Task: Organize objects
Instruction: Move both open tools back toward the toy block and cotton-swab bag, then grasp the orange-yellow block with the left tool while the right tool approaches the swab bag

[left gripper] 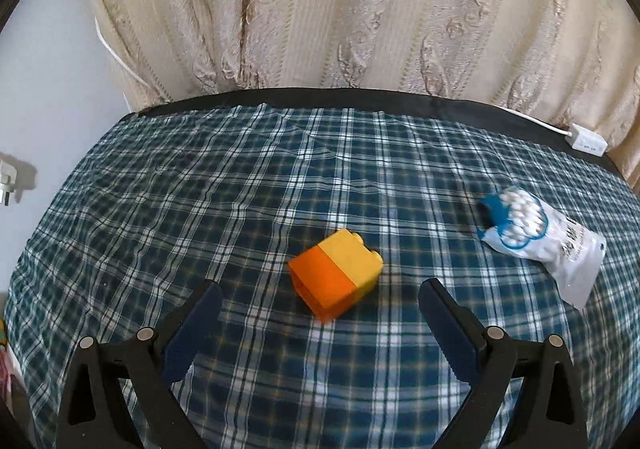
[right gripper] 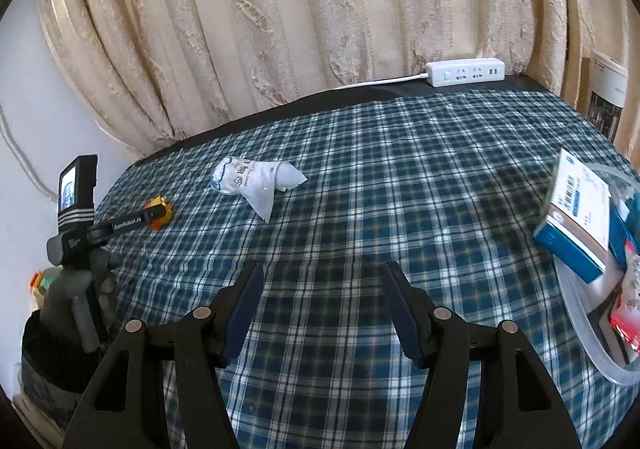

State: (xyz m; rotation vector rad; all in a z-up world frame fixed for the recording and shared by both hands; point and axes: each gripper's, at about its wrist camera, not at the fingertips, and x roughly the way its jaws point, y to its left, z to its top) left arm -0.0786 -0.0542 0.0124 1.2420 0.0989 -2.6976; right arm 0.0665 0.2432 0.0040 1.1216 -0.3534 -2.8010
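An orange and yellow toy block (left gripper: 335, 273) lies on the blue plaid cloth (left gripper: 280, 177), just ahead of my left gripper (left gripper: 320, 295), which stands open with nothing between its fingers. A white bag of cotton swabs (left gripper: 540, 239) lies to the right of the block. In the right wrist view the same bag (right gripper: 256, 179) sits at the far left and the block (right gripper: 160, 213) shows partly behind the left gripper's body (right gripper: 80, 217). My right gripper (right gripper: 322, 279) is open over bare cloth, holding nothing.
A clear plastic bin (right gripper: 588, 333) at the right edge holds a blue and white box (right gripper: 576, 217) and a red packet (right gripper: 628, 313). A white power strip (right gripper: 464, 73) lies at the table's back edge before a cream curtain (right gripper: 320, 9). A wall plug (left gripper: 8, 179) is at left.
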